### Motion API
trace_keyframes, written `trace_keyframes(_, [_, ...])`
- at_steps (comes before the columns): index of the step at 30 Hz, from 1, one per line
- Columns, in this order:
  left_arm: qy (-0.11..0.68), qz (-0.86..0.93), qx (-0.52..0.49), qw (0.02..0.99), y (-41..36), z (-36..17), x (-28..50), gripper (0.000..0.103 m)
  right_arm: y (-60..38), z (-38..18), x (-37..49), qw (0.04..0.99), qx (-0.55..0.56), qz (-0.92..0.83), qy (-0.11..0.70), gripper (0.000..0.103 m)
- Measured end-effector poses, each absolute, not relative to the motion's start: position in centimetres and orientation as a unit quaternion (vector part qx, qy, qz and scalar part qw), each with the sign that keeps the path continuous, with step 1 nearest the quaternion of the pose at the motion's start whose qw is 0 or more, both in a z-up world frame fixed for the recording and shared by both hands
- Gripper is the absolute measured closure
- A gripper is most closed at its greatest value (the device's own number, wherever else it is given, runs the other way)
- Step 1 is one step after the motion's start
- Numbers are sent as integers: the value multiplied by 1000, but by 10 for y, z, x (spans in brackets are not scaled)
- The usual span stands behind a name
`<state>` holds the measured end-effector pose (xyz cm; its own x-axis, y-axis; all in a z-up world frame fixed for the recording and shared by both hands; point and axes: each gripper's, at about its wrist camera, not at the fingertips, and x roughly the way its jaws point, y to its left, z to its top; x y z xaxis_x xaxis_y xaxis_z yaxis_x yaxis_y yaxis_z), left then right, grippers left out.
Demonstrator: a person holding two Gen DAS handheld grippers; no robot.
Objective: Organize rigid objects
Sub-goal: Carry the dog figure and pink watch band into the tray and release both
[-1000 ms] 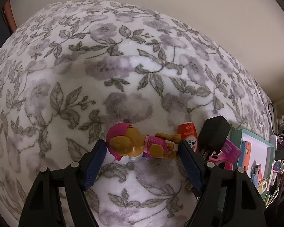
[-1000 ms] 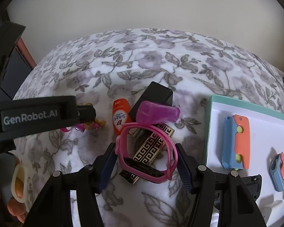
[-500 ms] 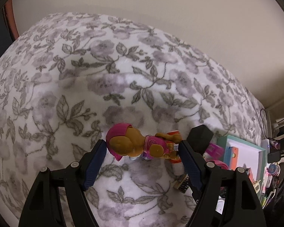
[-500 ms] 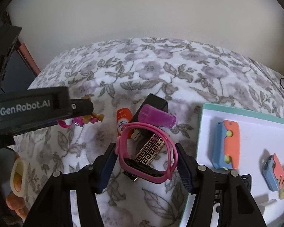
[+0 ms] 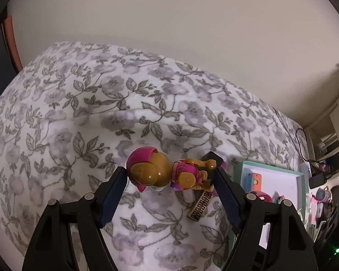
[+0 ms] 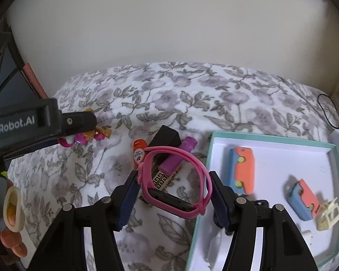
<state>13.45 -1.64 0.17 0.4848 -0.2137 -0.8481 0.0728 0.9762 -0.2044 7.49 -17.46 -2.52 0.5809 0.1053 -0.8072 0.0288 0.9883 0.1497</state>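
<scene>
Our left gripper (image 5: pixel 170 178) clamps a brown plastic toy puppy in pink helmet (image 5: pixel 167 174), our right gripper (image 6: pixel 174 186) a pink rubber-strapped watch (image 6: pixel 176 180), both lifted above the floral blanket (image 5: pixel 79 117), presumably bound for the teal-rimmed white tray (image 6: pixel 282 142)

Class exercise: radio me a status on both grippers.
Left gripper shut on brown-and-pink toy pup figure. Right gripper shut on pink-strapped watch. White tray, teal rim, unobstructed.
</scene>
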Motion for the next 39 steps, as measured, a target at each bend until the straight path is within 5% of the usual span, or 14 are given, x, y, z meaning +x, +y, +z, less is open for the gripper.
trace_keyframes(17, [474,-126,-28,871,-65,25,94,24,-249,-12,41,874,167,-37,455,40])
trace_keyframes(39, [518,-210,13,829,-173,-16,61,24,-364,-33,8,837,208,-199,465,39])
